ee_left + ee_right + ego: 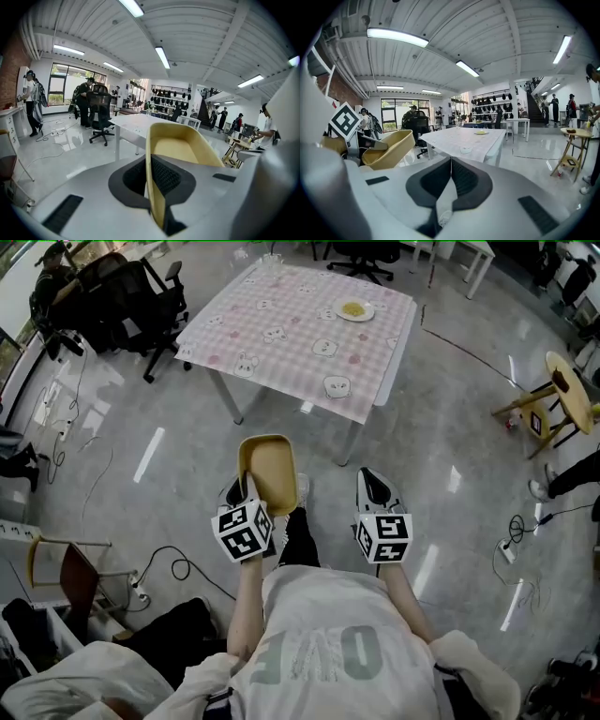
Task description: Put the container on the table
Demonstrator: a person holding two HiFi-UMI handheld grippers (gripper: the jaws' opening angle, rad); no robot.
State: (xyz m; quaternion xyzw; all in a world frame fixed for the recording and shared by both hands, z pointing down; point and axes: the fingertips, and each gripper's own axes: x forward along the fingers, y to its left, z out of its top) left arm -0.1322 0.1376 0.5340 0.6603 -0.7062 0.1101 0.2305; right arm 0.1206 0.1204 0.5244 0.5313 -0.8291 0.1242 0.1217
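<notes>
A yellow oblong container (269, 470) hangs in the air above the floor, short of the table. My left gripper (248, 495) is shut on its near rim, and the left gripper view shows the thin wall of the container (176, 150) pinched between the pads of that gripper (152, 187). To the right, my right gripper (375, 486) is shut and holds nothing; its pads meet in the right gripper view (450, 183). The table (281, 343) with a pink checked cloth stands ahead. The right gripper view also has the container (389, 147) at its left.
A plate of food (354, 310) sits at the table's far right. Black office chairs (141, 296) stand to the table's left, and a wooden stool (562, 390) stands on the right. Cables (173, 568) lie on the floor at the left. People stand in the distance.
</notes>
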